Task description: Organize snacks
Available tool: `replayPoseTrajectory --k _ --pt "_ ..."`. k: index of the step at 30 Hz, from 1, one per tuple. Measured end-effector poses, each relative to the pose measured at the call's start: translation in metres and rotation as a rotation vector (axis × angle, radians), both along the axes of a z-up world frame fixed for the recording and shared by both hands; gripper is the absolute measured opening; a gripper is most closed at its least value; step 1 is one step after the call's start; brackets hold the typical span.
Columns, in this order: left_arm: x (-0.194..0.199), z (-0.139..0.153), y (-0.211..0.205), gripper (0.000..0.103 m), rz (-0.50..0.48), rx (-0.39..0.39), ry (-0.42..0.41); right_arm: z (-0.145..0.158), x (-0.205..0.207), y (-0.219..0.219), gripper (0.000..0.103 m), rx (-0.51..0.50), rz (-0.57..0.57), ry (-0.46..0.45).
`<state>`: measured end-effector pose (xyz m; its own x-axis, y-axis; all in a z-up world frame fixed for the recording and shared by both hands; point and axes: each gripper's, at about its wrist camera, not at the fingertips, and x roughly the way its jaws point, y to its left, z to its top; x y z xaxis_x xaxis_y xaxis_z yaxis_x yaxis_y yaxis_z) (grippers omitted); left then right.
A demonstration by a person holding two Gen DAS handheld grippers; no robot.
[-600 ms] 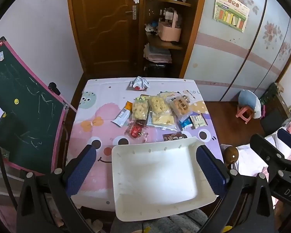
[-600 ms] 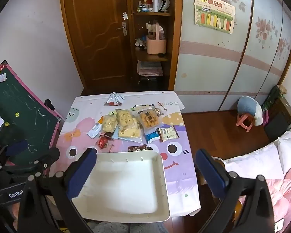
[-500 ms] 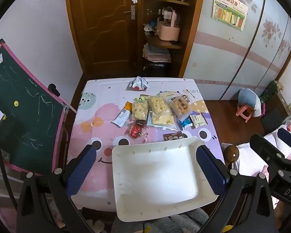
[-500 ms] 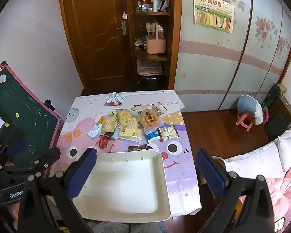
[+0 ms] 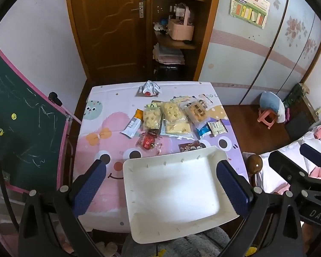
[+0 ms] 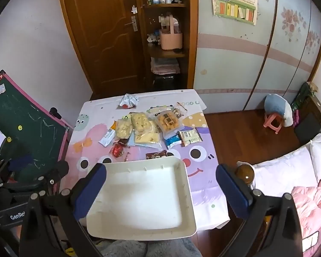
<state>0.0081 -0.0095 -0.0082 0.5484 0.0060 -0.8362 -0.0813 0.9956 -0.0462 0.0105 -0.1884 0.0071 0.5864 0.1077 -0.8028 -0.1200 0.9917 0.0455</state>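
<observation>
Both grippers are hovering high over the table (image 5: 100, 115), holding nothing: left gripper (image 5: 164, 184) with fingers spread wide, right gripper (image 6: 160, 184) likewise. The white tray (image 5: 139, 171) is sitting empty at the near table edge, overhanging it. The snacks (image 5: 171, 120) are lying clustered mid-table just beyond the tray; a crumpled packet (image 5: 149, 88) is lying apart at the far edge.

Both grippers raised, empty.
Left gripper (image 5: 160, 184) and right gripper (image 6: 160, 184) hover side by side, jaws spread wide.
</observation>
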Motion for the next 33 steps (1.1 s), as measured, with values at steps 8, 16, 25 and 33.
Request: replayPoseTrajectory --k 8,16,25,33 --pt "-0.003 0.0 0.008 0.102 -0.005 0.0 -0.012 0.004 -0.001 0.005 0.103 0.006 0.009 -0.002" --pt "-0.008 0.003 0.017 0.102 0.003 0.015 -0.018 0.0 -0.002 0.01 0.103 0.023 0.017 0.019" --pt "-0.008 0.005 0.018 0.102 0.004 0.024 -0.021 -0.004 -0.003 0.013 0.103 0.031 0.014 0.024" --pt "-0.007 0.005 0.021 0.102 0.002 0.029 -0.029 -0.004 -0.003 0.016 0.103 0.032 0.012 0.021"
